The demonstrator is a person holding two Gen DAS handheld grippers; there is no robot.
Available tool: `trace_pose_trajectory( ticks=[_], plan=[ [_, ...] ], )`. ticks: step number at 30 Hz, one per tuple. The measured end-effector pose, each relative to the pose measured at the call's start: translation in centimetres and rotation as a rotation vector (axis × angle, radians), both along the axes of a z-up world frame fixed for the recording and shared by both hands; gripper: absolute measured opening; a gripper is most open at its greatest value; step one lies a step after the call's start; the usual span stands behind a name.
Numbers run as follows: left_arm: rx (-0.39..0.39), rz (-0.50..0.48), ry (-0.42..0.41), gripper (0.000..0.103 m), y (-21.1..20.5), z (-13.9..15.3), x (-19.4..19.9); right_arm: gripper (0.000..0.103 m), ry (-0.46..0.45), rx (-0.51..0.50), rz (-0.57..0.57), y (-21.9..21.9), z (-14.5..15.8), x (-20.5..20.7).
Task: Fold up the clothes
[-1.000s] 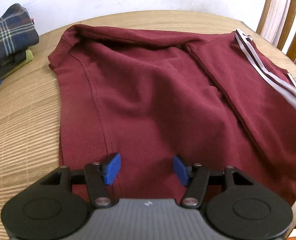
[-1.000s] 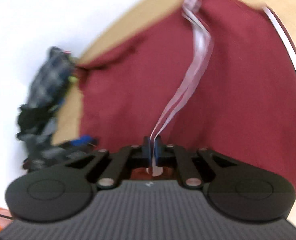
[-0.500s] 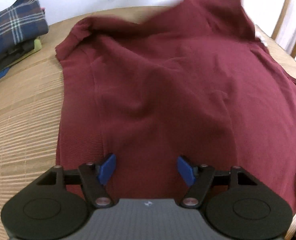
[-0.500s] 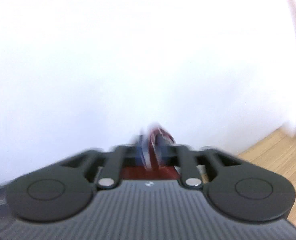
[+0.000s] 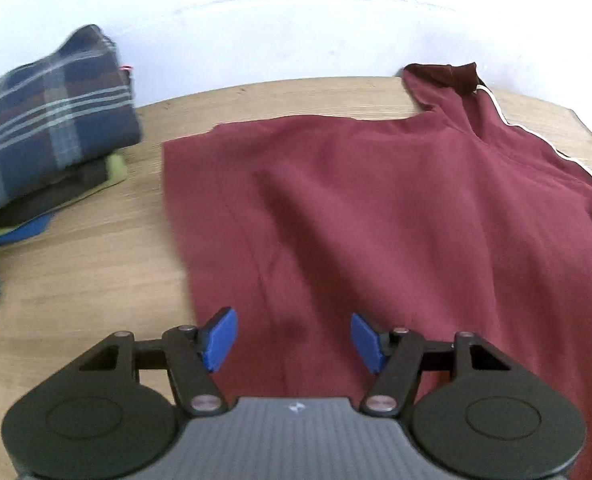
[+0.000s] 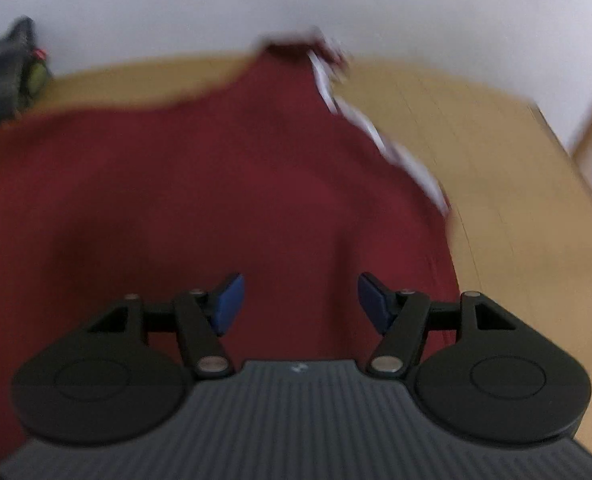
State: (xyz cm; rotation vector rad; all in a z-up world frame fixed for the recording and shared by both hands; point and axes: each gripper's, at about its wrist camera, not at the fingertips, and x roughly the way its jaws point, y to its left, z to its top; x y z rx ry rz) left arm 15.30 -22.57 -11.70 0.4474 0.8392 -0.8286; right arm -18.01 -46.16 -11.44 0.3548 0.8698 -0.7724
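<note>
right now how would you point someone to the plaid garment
Start at the round wooden table by the white wall. At its left edge sits a stack of folded clothes; the plaid garment is the top one, dark blue with pale stripes, unlike the plain maroon garment spread beside it.

The maroon garment (image 5: pixel 396 216) covers most of the wooden table (image 5: pixel 79 280), and bare wood stays free on its left and right sides. A stack of folded clothes (image 5: pixel 47 136) blocks the far left corner, beside the white wall (image 5: pixel 296 20).
</note>
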Motion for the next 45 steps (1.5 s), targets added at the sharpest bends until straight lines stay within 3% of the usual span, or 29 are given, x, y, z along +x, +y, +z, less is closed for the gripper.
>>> trace_pose_trajectory(
  ticks=[2,4,6,13,16,17,18,19,21,23,26,28,29,31,36,37,39,41,45],
  plan=[
    [0.046,0.018,0.019,0.065,-0.9,-1.4,0.9,0.065,0.013,0.047,-0.064,1.4,-1.7,-3.0],
    [0.109,0.063,-0.027,0.078,-1.2,-2.4,1.1,0.067,0.058,0.074,-0.12,2.3,-3.3,-4.6],
    [0.162,0.093,-0.083,0.08,-0.9,-2.2,1.4,0.077,0.091,-0.006,-0.147,3.8,-4.4,-5.4],
    [0.293,0.168,-0.196,0.086,0.4,-1.4,2.8,0.084,0.28,-0.241,-0.198,3.1,-4.9,-5.9],
    [0.286,0.15,-0.187,0.081,0.6,-1.0,2.7,0.084,0.323,-0.286,-0.211,2.9,-4.8,-5.2],
    [0.268,0.147,-0.167,0.073,0.9,-0.6,2.6,0.084,0.339,-0.296,-0.213,3.0,-4.4,-4.7],
    [0.24,0.139,-0.139,0.069,1.5,-0.1,2.4,0.077,0.357,-0.309,-0.214,3.1,-3.9,-4.0],
    [0.208,0.122,-0.107,0.069,2.5,0.5,2.0,0.077,0.36,-0.338,-0.206,3.9,-3.1,-3.6],
    [0.15,0.083,-0.043,0.07,4.6,1.7,1.0,0.078,0.28,-0.403,-0.112,6.4,-0.8,-2.5],
    [0.119,0.029,0.024,0.07,6.9,2.4,-0.8,0.078,0.173,-0.395,0.012,9.8,1.1,-1.4],
    [0.139,-0.034,0.082,0.071,9.7,2.0,-4.5,0.078,-0.034,-0.191,0.166,14.6,2.1,0.4],
    [0.176,-0.058,0.07,0.071,11.1,1.2,-6.6,0.078,-0.187,-0.002,0.249,17.4,1.5,1.7],
    [0.197,-0.069,0.058,0.071,11.7,0.7,-7.7,0.078,-0.217,0.046,0.29,18.9,1.0,2.4],
    [0.23,-0.082,0.036,0.072,13.0,-0.1,-9.4,0.078,-0.253,0.116,0.373,22.1,0.1,3.9],
    [0.266,-0.037,0.019,0.082,16.1,-0.2,-9.6,0.077,-0.182,0.227,0.537,28.5,-2.6,6.5],
    [0.265,-0.022,0.021,0.082,16.7,-0.1,-9.4,0.078,-0.171,0.23,0.562,28.9,-3.2,6.8],
    [0.248,0.007,0.035,0.079,17.5,0.1,-9.1,0.078,-0.15,0.145,0.61,30.3,-3.7,6.9],
    [0.213,0.023,0.056,0.074,17.8,0.6,-8.9,0.078,-0.132,0.135,0.607,30.9,-3.4,6.7],
    [0.192,0.026,0.041,0.072,17.8,1.2,-9.9,0.078,-0.221,0.15,0.47,27.0,-1.6,3.0]
  ],
)
